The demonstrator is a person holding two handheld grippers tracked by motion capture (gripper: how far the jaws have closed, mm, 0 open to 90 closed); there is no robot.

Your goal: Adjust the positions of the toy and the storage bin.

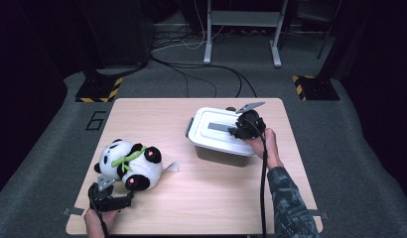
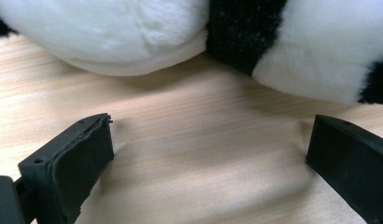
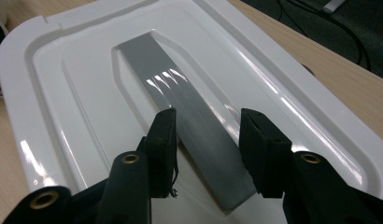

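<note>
Where the desk (image 1: 201, 198) is read from its left edge, the first item is the left gripper (image 1: 123, 202), held low at the near left corner with its jaws standing wide and nothing between them. Just beyond it lies a plush panda (image 1: 128, 163), black and white with a green bamboo sprig, on its side; in the left gripper view its fur (image 2: 133, 32) fills the space ahead of the jaws, close but apart from them.

Next, right of centre: a white-lidded storage box (image 1: 219, 133) with a grey handle strip (image 1: 219, 127) sunk along the middle of the lid. The right gripper (image 1: 235, 131) sits on top of this lid, the person's right hand (image 1: 265, 144) behind it.

In the right gripper view the grey handle strip (image 3: 194, 121) runs lengthwise away from the camera, slanting up and to the left, and passes straight between the two jaws. The jaws stand narrowed at either long edge of the strip; whether the pads already press it cannot be told. The strip's long axis lies in line with the gripper, so the likely next move is a squeeze across its width, and the right hand is plainly the nearer one for it.
</note>
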